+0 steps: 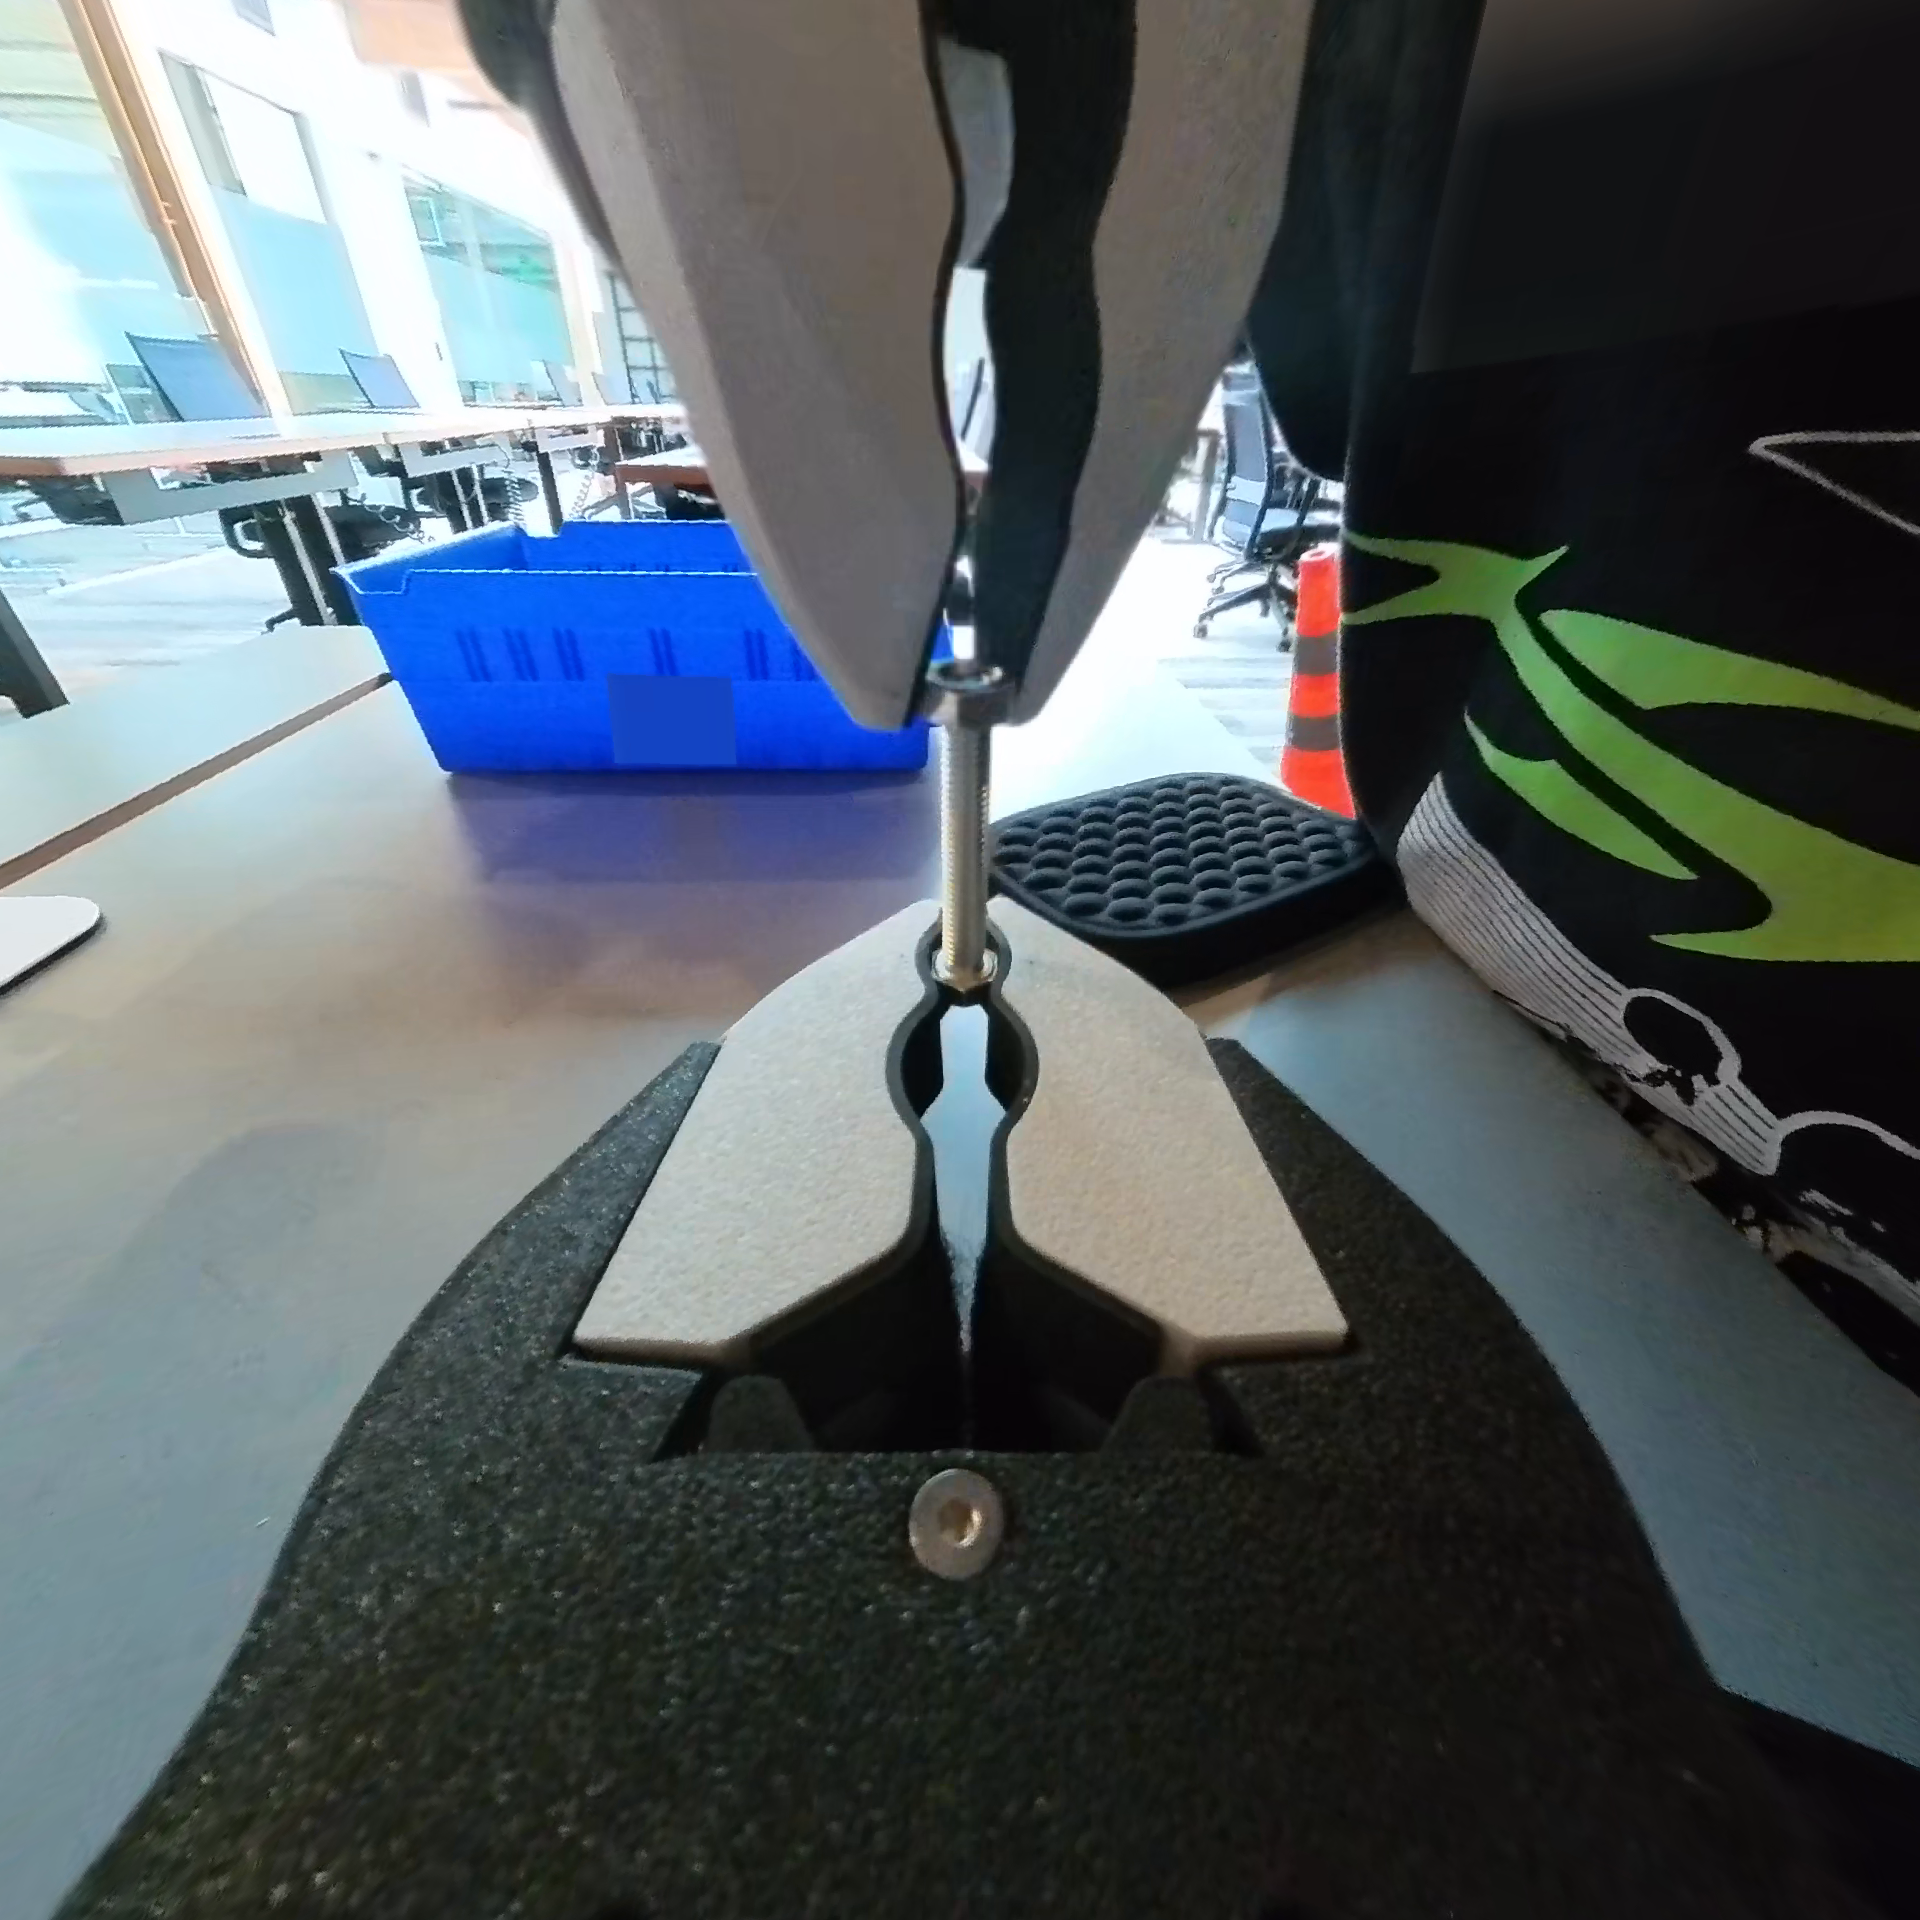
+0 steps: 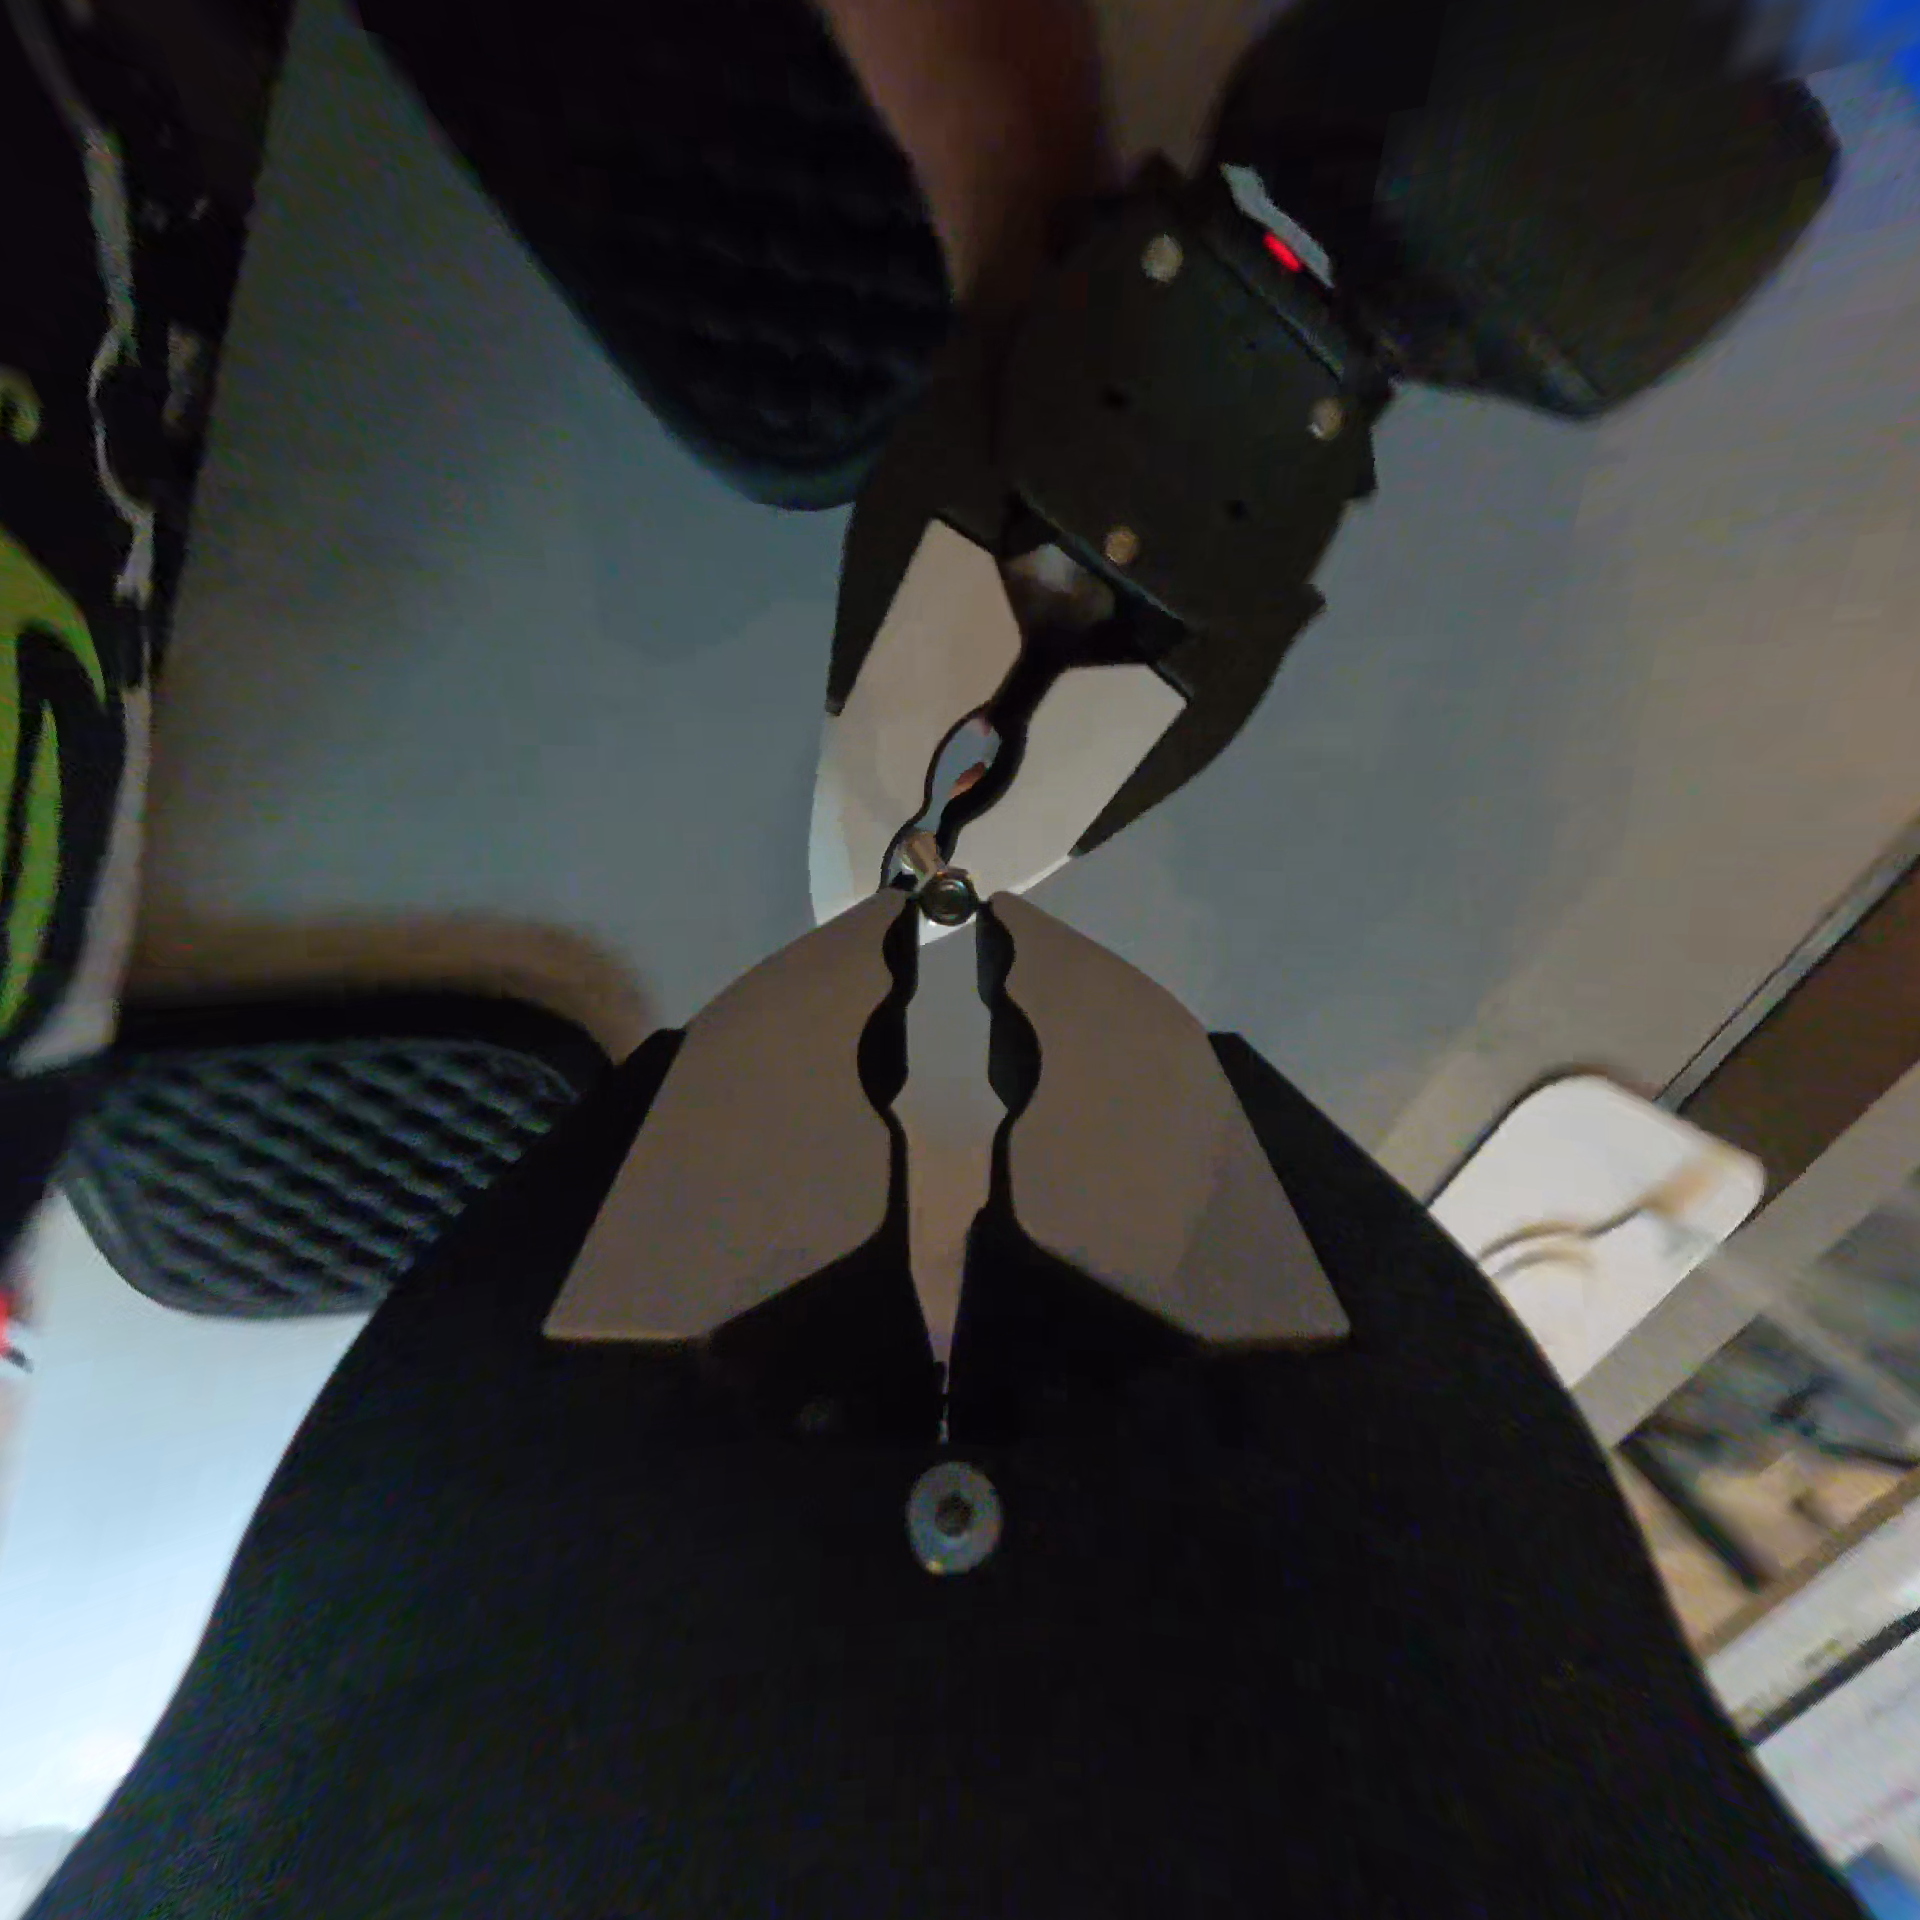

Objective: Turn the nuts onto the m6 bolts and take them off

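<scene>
In the left wrist view, my left gripper (image 1: 964, 940) is shut on a silver hex nut (image 1: 964, 974) held in the notch at its fingertips. A silver threaded bolt (image 1: 964, 831) stands upright out of the nut. My right gripper (image 1: 968, 709) comes down from above and is shut on the bolt's round head (image 1: 968, 686). In the right wrist view, my right gripper (image 2: 948, 909) has the bolt head (image 2: 951, 896) end-on between its fingertips, and both pads touch it. The left gripper (image 2: 920, 862) shows just beyond, closed around the lower end of the bolt.
A blue plastic bin (image 1: 623, 665) stands on the grey table (image 1: 312, 1039) behind the grippers. A black honeycomb mat (image 1: 1174, 862) lies to the right. An orange cone (image 1: 1314, 707) stands farther back. A person in a black shirt with green print (image 1: 1662, 727) is close on the right. Some 6 cm of space lies between my two pairs of fingers.
</scene>
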